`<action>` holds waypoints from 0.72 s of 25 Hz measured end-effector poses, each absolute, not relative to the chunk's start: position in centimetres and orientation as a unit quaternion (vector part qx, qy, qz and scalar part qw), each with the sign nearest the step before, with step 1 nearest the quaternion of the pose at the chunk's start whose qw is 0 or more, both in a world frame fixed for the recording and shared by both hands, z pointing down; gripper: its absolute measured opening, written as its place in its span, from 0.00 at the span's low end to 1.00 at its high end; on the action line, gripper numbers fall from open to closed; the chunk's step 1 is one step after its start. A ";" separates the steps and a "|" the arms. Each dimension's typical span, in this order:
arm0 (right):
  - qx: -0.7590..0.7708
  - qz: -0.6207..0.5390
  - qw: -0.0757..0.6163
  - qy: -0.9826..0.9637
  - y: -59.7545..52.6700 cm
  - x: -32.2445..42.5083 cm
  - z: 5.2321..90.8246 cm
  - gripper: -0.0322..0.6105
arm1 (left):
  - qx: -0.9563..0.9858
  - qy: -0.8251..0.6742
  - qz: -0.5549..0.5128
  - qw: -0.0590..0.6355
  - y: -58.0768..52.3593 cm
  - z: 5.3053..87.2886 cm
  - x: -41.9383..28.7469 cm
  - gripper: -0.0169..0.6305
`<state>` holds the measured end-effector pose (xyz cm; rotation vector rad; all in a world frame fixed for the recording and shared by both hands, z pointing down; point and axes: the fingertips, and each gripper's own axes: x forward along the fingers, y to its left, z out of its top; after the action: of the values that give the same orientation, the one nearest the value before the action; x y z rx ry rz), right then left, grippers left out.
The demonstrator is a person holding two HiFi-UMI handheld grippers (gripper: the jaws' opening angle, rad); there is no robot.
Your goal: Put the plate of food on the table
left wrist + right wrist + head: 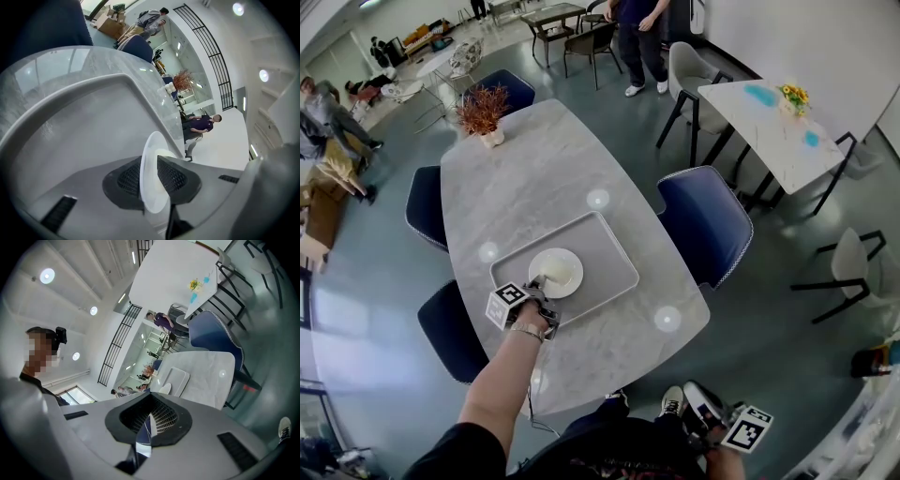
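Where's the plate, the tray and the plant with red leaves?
white plate [565, 266], head view, its bare right side
gray tray [606, 247], head view, flat floor right of the plate
potted plant [482, 107], head view, its reddish leaves

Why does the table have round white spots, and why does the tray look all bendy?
Head view: the spots are ceiling-light glare on the shiny table. Left gripper view: the wide lens curves the tray's straight edges.

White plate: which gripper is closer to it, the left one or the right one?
Left. The left gripper is at the near rim of the plate, rim between its jaws. The right gripper hangs low past the near end of the table, far from it.
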<state>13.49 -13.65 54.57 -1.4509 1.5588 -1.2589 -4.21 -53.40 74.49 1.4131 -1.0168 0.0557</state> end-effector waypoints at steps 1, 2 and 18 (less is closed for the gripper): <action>-0.553 -0.481 0.329 0.595 -13.6 13.5 54.6 0.07 | 0.621 -0.449 0.030 0.642 -53.3 74.5 -4.2 0.14; -0.553 -0.481 0.328 0.596 -13.6 13.5 54.6 0.07 | 0.621 -0.451 0.034 0.641 -53.3 74.6 -4.3 0.15; -0.555 -0.469 0.323 0.606 -13.0 14.1 54.4 0.07 | 0.651 -0.473 0.118 0.582 -51.9 73.8 -6.0 0.31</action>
<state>14.05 -13.04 54.39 -1.4552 1.5914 -1.2320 -6.01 -51.85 73.83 1.5202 -1.1050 0.2747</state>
